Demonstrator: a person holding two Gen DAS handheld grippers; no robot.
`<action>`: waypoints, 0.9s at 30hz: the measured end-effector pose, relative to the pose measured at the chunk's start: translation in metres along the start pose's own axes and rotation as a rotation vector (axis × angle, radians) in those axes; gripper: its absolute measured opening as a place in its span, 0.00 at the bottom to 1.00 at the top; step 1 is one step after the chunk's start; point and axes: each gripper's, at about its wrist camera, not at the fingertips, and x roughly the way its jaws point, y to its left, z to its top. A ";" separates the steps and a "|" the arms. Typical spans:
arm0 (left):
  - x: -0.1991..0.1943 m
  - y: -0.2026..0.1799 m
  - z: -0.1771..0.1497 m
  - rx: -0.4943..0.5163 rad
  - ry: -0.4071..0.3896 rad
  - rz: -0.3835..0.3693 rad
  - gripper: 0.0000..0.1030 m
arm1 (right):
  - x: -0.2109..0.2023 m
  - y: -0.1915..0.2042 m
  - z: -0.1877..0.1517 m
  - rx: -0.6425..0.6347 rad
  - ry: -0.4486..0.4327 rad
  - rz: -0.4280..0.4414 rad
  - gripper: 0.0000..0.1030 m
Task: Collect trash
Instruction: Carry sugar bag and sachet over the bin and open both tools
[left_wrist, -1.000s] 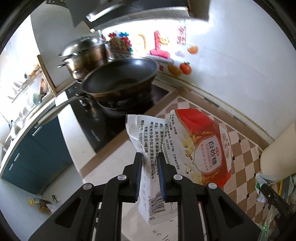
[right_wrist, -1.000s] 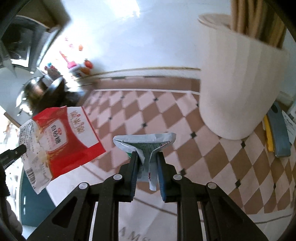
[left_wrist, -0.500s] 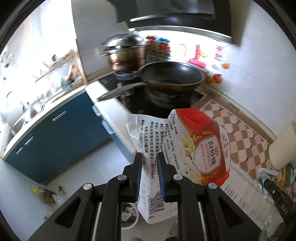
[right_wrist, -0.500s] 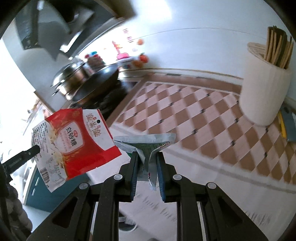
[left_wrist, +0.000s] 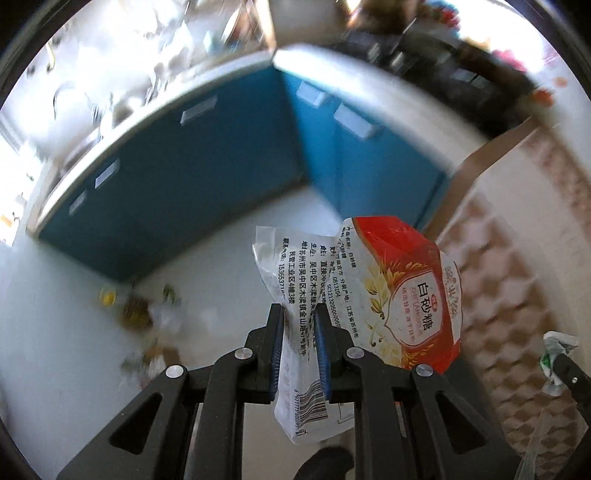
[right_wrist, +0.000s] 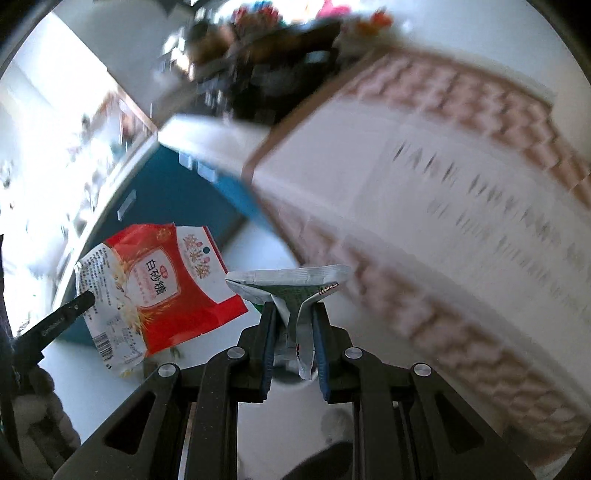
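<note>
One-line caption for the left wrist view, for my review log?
Left gripper shut on a red-and-white sugar bag, held in the air above the pale kitchen floor beside blue cabinets.

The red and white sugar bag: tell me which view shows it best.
The right wrist view. There the red and white sugar bag hangs whole and side-on, its printed front unobstructed, with the left gripper's finger touching its edge. In the left wrist view the left gripper clamps it, and the fingers cover the lower part of the bag.

Home kitchen, blue cabinets (left_wrist: 192, 192), stovetop cookware (right_wrist: 280, 74)
</note>
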 end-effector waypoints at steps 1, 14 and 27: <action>0.018 0.006 -0.007 -0.007 0.025 0.015 0.13 | 0.017 0.007 -0.009 -0.009 0.035 -0.002 0.19; 0.358 0.002 -0.080 0.008 0.361 0.139 0.14 | 0.329 0.016 -0.114 -0.056 0.364 -0.046 0.19; 0.528 -0.036 -0.132 0.038 0.592 -0.010 0.21 | 0.574 -0.019 -0.182 -0.121 0.545 -0.028 0.19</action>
